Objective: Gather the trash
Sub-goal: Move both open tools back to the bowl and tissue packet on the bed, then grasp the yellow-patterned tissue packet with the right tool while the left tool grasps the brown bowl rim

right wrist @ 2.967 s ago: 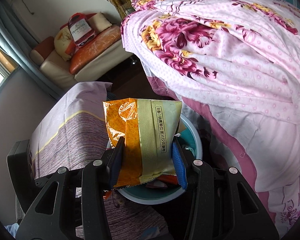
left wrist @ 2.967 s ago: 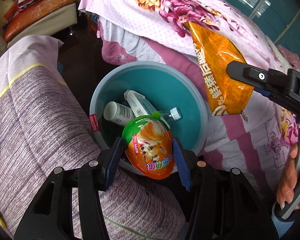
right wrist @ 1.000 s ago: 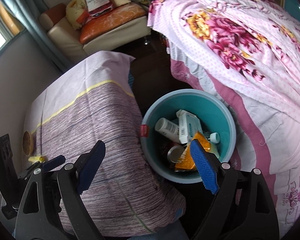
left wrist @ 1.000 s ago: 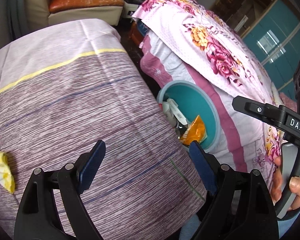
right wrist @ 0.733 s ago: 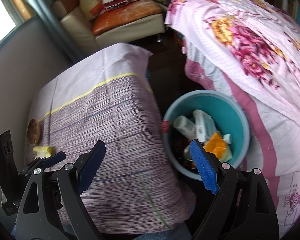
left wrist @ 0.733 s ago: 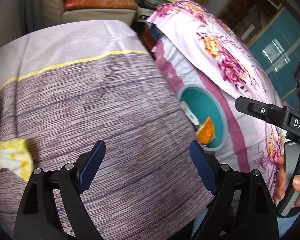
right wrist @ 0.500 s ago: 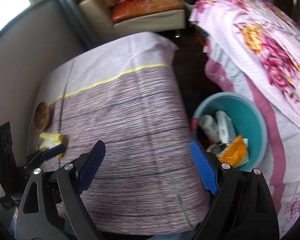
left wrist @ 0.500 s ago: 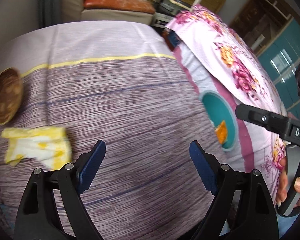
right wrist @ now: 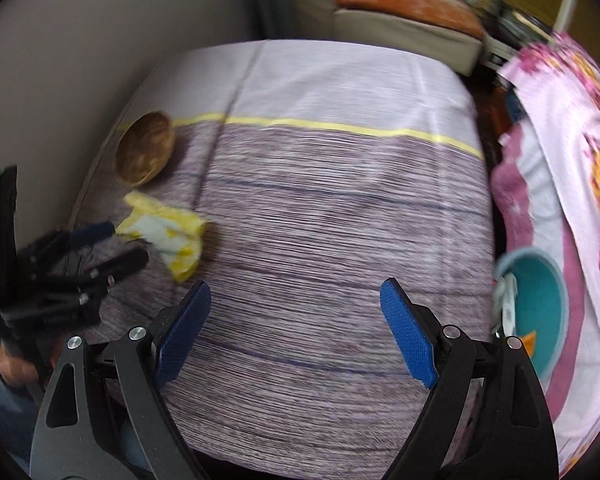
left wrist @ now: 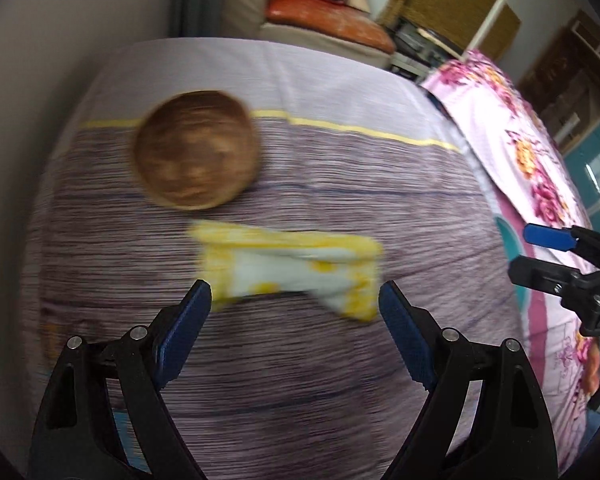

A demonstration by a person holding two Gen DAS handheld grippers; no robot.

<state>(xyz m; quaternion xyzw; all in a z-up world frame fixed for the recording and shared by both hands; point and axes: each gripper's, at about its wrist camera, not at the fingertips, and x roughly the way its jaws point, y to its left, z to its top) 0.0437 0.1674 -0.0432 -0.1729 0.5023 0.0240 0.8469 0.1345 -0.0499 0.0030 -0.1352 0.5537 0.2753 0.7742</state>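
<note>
Both grippers, left (left wrist: 294,306) & right (right wrist: 296,308), fingers wide & empty, swung from bin (right wrist: 540,304) to yellow wrapper (left wrist: 292,266).

Black left gripper (left wrist: 294,312) frame, blue ridged pads (left wrist: 185,332), silver screws, white lettering on right gripper (right wrist: 296,312)

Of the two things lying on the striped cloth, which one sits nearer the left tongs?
The crumpled yellow wrapper, just ahead of the open left tongs; the wooden bowl lies beyond it.
</note>
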